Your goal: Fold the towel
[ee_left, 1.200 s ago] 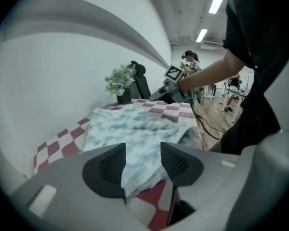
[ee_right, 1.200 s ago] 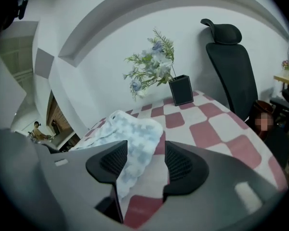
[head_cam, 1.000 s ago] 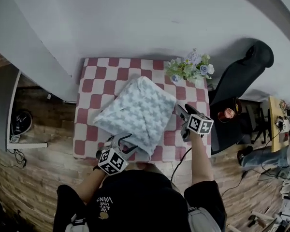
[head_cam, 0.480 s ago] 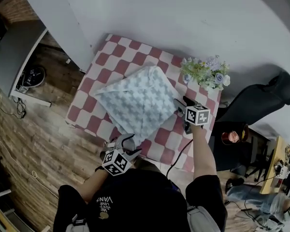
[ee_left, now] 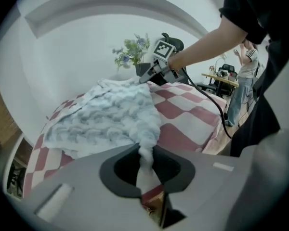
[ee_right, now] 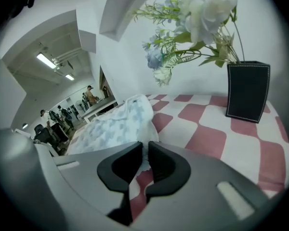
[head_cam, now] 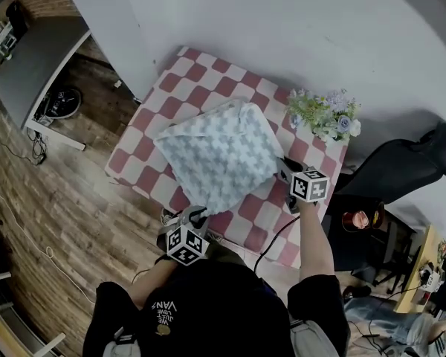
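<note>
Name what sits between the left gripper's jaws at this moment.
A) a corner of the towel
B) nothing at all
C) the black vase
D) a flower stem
A: in the left gripper view the left gripper, whose jaws have just been closing, pinches a bunched corner of the towel between its pads.

The towel (head_cam: 219,158) before me is pale grey-blue and white in a houndstooth weave. My bench (head_cam: 189,69) wears red-and-white checks. The flowers (head_cam: 327,116) are blue and white with green leaves, their vase (ee_right: 247,90) black. The floor (head_cam: 82,222) is brown planks.
</note>
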Available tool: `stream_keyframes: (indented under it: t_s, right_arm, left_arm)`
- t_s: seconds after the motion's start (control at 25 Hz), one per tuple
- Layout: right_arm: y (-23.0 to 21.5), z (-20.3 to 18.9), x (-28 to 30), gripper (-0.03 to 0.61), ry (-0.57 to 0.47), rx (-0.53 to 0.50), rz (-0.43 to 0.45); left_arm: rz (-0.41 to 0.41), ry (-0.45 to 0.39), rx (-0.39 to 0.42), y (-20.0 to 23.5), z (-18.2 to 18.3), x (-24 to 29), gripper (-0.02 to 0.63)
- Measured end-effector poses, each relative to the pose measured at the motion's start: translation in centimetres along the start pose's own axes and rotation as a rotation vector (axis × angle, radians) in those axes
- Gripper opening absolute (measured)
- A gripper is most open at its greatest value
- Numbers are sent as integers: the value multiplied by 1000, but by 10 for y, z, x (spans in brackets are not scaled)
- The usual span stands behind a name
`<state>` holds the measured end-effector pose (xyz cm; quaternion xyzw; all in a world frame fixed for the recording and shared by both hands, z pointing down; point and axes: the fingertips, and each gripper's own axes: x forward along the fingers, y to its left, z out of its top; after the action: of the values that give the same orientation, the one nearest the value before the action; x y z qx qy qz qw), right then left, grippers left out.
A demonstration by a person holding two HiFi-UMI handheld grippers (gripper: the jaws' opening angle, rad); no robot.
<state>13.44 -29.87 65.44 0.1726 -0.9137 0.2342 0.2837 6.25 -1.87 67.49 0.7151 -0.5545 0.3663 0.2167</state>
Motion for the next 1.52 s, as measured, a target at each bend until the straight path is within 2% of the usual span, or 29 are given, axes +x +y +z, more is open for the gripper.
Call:
stream_keyframes:
  t_s: [0.08,0.28,0.48,0.68,0.8,1.0,1.12,1.4,1.44,1.52]
  right_arm:
    - [8,2,-12,40,-35,23,13]
    - [34,9,-48,35,-105,89,37]
    - [66,37,-89,35,-198,135,77]
    - [116,82,-125,35,-324,153,141]
    - [145,113,-146,35,-393,157,165]
    - [184,165,-178,35,-446,188,202]
    - [195,190,-190,35,-446,192,187]
    - [214,251,-217,37,-462,94,143]
    - [210,258,-218,37,-459,96,134]
    - [196,265,-215,37,-432,168,112]
  left_arm:
    - [-5,-22,-17,5,1,-5,44]
    - [-7,-70,-55,33,1,-31,35]
    - [84,-187,-54,94,24,-88,33]
    - [182,-327,17,153,64,-152,34]
    - [203,-399,67,181,89,-186,34]
    - [158,-468,169,224,128,-221,34]
    - [131,-477,240,246,152,-228,34]
    - [115,-535,332,285,211,-233,35]
    - [115,-540,338,291,220,-232,35]
    - [123,-542,356,304,238,-228,35]
